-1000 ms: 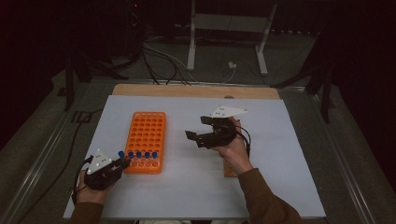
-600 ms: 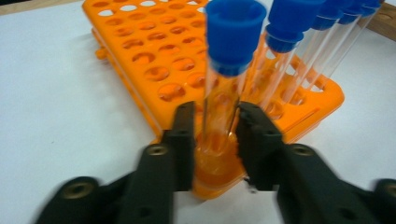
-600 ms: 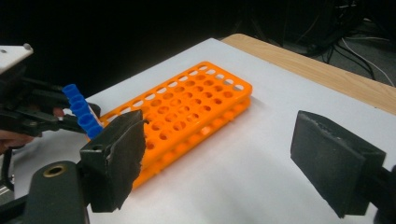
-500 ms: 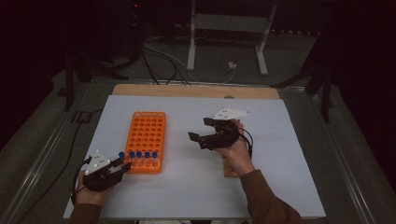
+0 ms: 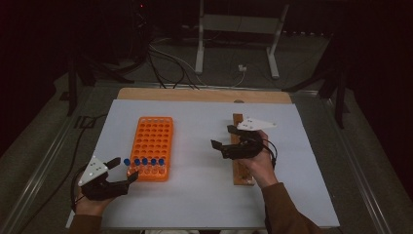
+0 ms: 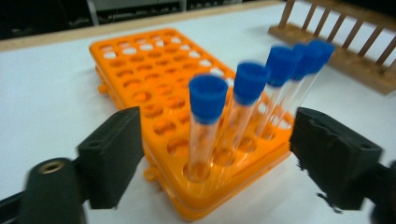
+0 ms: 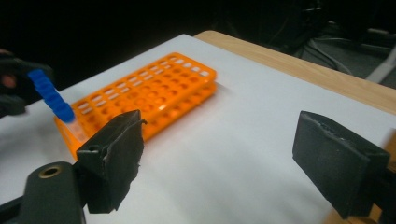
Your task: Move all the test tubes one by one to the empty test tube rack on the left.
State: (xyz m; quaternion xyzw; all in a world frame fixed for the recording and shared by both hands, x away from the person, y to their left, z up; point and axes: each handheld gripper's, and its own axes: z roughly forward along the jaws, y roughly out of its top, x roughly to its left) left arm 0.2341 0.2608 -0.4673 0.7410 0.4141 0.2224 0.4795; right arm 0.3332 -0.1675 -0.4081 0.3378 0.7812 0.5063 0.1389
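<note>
The left tongs [image 5: 122,169], their jaws just opened and gripping nothing, sit by the capped tubes [image 5: 144,161] in the orange rack [image 5: 155,139] near the bench's front-left corner, while the right tongs [image 5: 222,137] hang spread mid-bench.

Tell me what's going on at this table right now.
A person is loading blue-capped tubes into an orange rack. Five tubes stand in the rack's near row. The left gripper sits at that near end; its jaws have just been opening and now stand apart on either side of the nearest tube, not pressing it. The right gripper is open and empty, above the white sheet beside a wooden rack.
</note>
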